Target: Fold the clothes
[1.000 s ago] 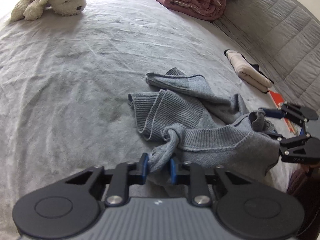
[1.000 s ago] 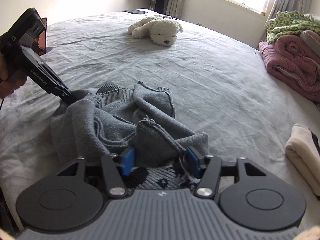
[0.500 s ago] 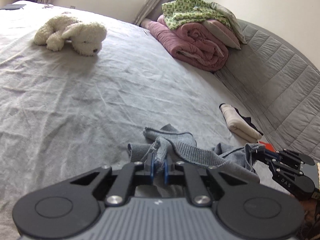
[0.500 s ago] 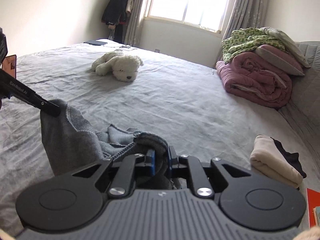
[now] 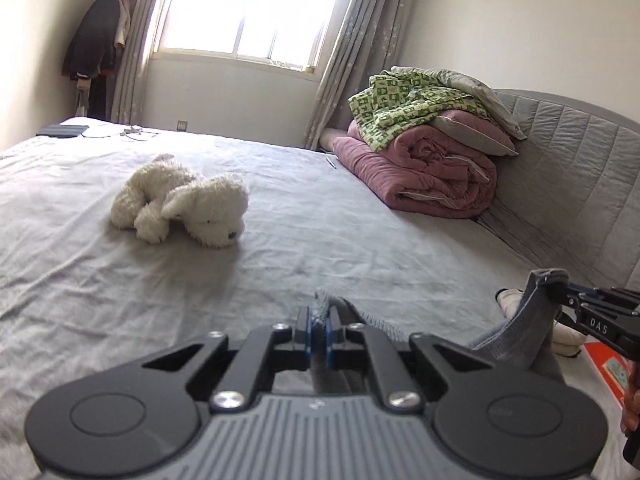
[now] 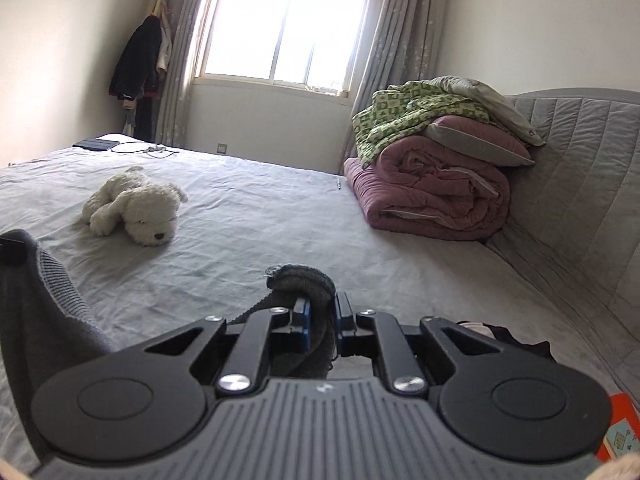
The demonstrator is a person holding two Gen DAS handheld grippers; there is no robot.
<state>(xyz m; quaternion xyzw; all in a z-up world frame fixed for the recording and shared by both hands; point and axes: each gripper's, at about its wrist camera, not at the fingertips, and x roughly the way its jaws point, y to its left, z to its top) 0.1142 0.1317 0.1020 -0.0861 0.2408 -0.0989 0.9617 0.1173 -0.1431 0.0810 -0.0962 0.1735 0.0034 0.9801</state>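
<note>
We hold the grey sweater [image 5: 528,332] off the bed [image 5: 320,248], pinched at two separate points so it can hang open for folding. At lower centre of its view, the left gripper [image 5: 319,326] is clamped on a knit edge; the right gripper [image 6: 320,320] likewise pinches a bunched fold, low in its frame. The plush dog [image 5: 180,200] lies well apart, upper left.

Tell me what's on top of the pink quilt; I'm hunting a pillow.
On the pink quilt lies a pillow, grey and mauve, with a green patterned cover and a grey blanket draped over it. Anything beneath those layers is hidden.
</note>
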